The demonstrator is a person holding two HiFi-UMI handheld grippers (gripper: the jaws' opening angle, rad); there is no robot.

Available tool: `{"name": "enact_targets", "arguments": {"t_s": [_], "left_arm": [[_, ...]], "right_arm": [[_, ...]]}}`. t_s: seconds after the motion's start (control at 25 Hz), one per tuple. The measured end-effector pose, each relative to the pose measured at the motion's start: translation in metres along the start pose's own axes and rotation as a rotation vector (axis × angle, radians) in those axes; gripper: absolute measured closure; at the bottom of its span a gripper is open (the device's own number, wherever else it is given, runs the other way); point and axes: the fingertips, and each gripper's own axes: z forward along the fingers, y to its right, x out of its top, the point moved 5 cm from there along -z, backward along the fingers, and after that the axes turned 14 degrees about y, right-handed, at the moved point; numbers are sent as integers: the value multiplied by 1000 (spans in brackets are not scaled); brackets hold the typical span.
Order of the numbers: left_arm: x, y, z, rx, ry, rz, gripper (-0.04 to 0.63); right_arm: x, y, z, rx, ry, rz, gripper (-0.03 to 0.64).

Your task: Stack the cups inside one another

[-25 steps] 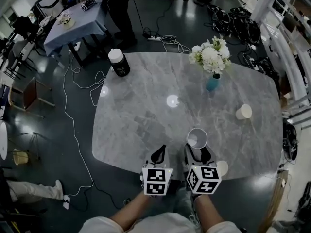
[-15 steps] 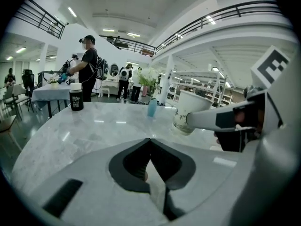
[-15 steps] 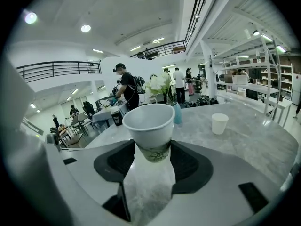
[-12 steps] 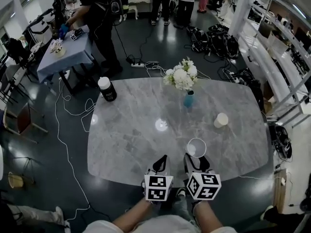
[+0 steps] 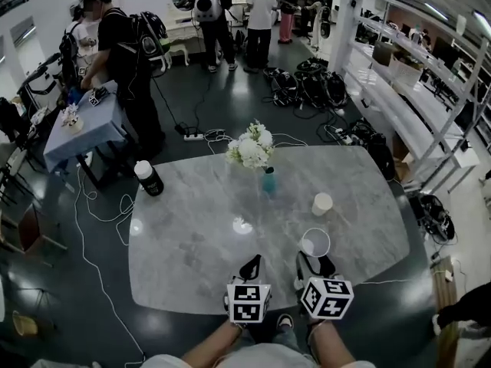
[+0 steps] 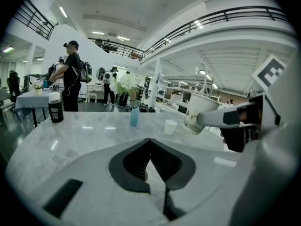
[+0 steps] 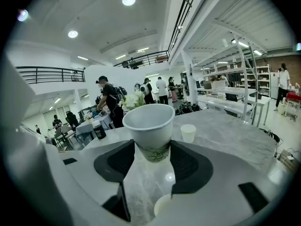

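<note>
Rightward across the desk (image 5: 192, 251) goes the held cup (image 5: 315, 242). A second ago the loose cup (image 5: 322, 203) sat off at its 2 o'clock; now it's dead ahead at 12 and near, though the two are not touching. The head view has swung up as well, taking in more of the room.

Right gripper (image 5: 314, 261) has its jaws clamped on the held cup's lower body, mouth upward, and the cup looks lifted clear over the near edge of the desk. Left gripper (image 5: 250, 268) rides just beside at 9 o'clock, jaws pinched together on nothing.

I read this as the carry step: one cup in hand, heading for its mate. The next move, I reckon, calls for centring the held cup's base over the loose cup's mouth and lowering it straight in before letting go.

The right gripper view gives the grip itself, jaws either side of the printed band. It also shows a pale round rim low between them, perhaps a third cup; I can't tell, and the head view doesn't show it. The left gripper view catches the held cup side-on, leaning a touch.

Further out, a blue vase (image 5: 268, 181) of white flowers (image 5: 249, 150) stands at 11 o'clock. A black bottle (image 5: 149, 179) is at 10, well apart, and people (image 5: 130, 75) stand beyond the desk.
</note>
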Motion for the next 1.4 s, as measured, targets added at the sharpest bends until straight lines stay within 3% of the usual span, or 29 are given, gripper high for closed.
{"name": "enact_targets", "arguments": {"t_s": [0.4,0.72,1.04,1.4], "left_arm": [[9,17,23,-91,-10,14,601],[9,23,39,-109,-33,33,601],[-1,35,77,-72,-57,41,601],[-5,52,132,-9,-80,-3,601]], "right_arm": [[19,36,-7,-119,42,13,402],[22,65,1,-158,45,42,402],[24,99,36,-115,25,30,402],[29,139,94,-17,2,28,402]]}}
